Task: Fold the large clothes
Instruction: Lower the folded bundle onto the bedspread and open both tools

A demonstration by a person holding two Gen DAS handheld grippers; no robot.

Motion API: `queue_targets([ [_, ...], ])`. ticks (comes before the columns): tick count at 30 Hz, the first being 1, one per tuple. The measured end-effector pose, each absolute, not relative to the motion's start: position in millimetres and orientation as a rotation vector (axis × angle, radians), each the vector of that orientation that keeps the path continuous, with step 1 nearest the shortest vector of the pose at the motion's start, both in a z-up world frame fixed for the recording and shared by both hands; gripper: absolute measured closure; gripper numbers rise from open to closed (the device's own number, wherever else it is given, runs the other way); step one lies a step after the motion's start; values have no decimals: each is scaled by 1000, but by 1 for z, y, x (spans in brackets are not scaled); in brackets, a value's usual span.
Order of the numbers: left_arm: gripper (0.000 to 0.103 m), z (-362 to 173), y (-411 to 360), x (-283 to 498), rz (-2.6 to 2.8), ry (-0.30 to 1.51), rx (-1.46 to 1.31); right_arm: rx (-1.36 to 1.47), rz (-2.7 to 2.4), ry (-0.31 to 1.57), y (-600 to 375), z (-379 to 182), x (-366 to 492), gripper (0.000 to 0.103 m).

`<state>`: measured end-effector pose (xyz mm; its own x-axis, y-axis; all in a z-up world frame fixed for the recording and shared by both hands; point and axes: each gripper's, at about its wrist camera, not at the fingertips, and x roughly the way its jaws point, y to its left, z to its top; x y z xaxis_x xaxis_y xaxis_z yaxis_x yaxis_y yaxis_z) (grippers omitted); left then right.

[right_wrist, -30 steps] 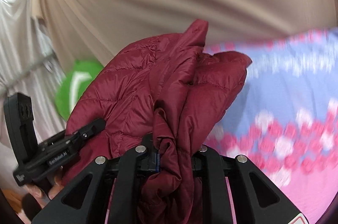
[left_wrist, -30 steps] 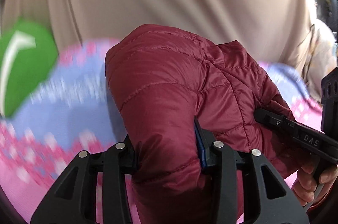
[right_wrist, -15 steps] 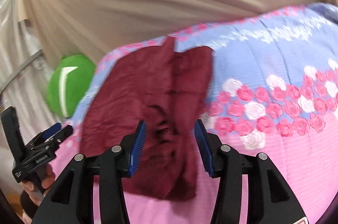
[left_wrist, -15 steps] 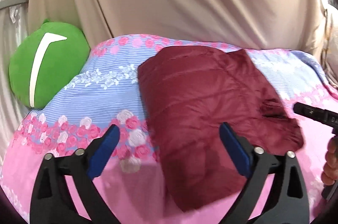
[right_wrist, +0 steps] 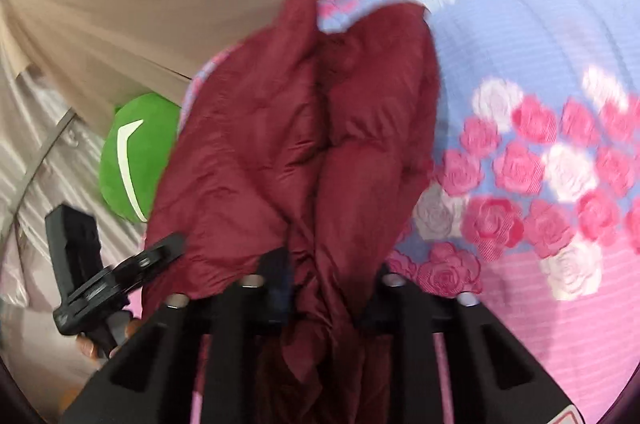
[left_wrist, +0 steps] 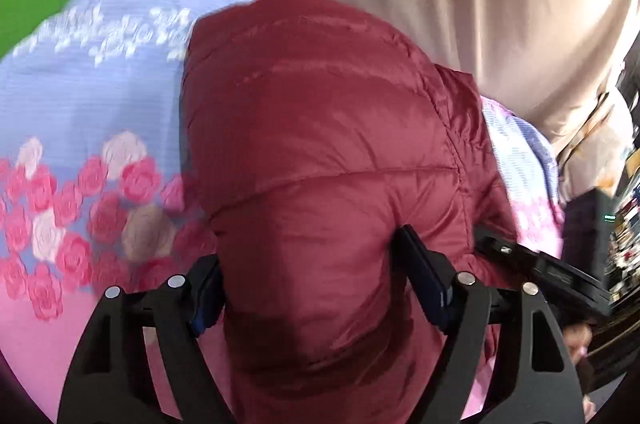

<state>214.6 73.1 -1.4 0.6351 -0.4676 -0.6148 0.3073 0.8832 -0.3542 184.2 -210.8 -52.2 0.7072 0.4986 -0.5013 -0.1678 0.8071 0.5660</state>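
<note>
2 grippers, left gripper [left_wrist: 316, 288] and right gripper [right_wrist: 326, 288], both closing on the maroon jacket [left_wrist: 320, 128] between them.

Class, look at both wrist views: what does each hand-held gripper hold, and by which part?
Both jaws are closing on the maroon puffer jacket: the left hand-held gripper around a thick padded fold, the right hand-held gripper on a bunched, gathered edge.

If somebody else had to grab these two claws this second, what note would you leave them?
Left claw: closing around a thick puffy fold of the maroon jacket.
Right claw: closing on a bunched, thinner edge of the same jacket.
Jacket lies on the flowered bedspread, a green cushion beside it.
Done: jacket looks partly folded into a compact bundle.
Left: finish the folds, lay it flat, let go.
</note>
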Motion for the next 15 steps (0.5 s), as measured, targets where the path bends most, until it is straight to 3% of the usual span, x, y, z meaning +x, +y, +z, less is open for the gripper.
queue_targets([
  [2, 39, 5, 58, 209, -485, 710, -160, 476, 366, 621, -212, -40, 164, 87],
  [4, 40, 7, 44, 207, -537, 681, -125, 435, 314, 558, -215, -35, 146, 87],
  [7, 30, -7, 24, 215, -495, 671, -52, 394, 221, 633, -223, -54, 163, 80],
  [9, 30, -8, 24, 217, -474, 685, -74, 439, 230, 672, -233, -65, 173, 75],
  [15, 28, 31, 37, 147, -272, 547, 101, 362, 163, 615, -238, -31, 119, 76],
])
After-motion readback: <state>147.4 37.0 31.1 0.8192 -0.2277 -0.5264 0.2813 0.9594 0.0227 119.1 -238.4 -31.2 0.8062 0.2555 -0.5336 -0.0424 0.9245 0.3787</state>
